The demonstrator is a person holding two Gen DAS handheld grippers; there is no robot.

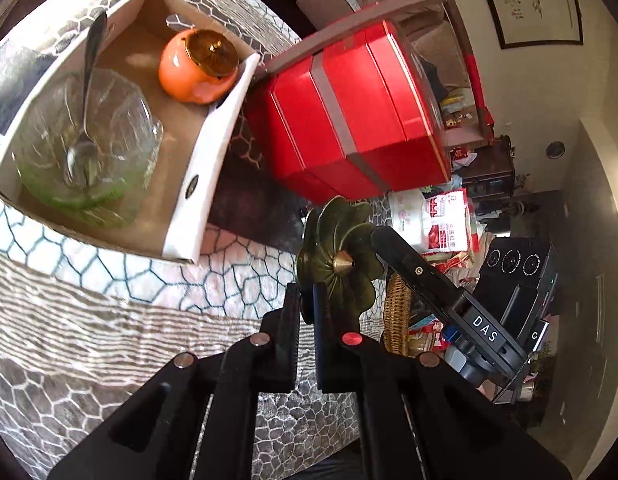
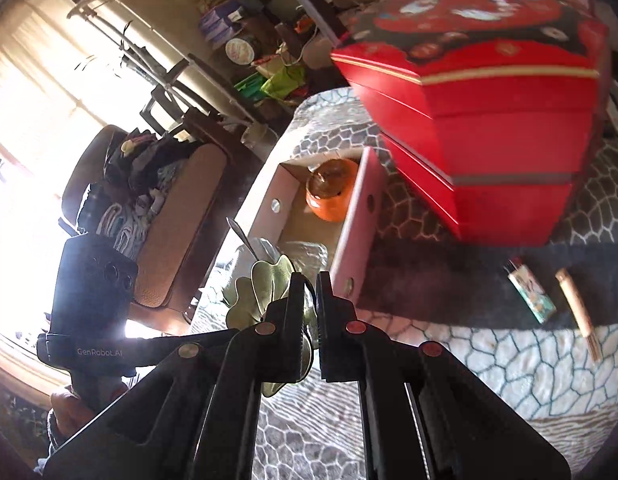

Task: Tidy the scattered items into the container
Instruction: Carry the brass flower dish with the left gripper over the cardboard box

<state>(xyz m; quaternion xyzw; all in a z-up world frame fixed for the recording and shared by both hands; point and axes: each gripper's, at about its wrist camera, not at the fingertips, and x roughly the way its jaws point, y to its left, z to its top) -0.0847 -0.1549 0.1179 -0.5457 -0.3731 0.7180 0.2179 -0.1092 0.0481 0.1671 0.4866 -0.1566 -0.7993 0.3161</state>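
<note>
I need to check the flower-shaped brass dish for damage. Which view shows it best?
The left wrist view: the brass dish faces the camera, petals and centre knob clear. In the right wrist view it is edge-on, glare-washed and partly behind the fingers.

My right gripper point(image 2: 309, 320) pinches the edge of a brass flower-shaped dish point(image 2: 261, 292), and I hold it above the patterned cloth point(image 2: 489, 360). At twelve o'clock sits the cardboard box point(image 2: 357, 216) holding an orange jar point(image 2: 333, 192); a lighter point(image 2: 531, 292) lies at three o'clock.
</note>
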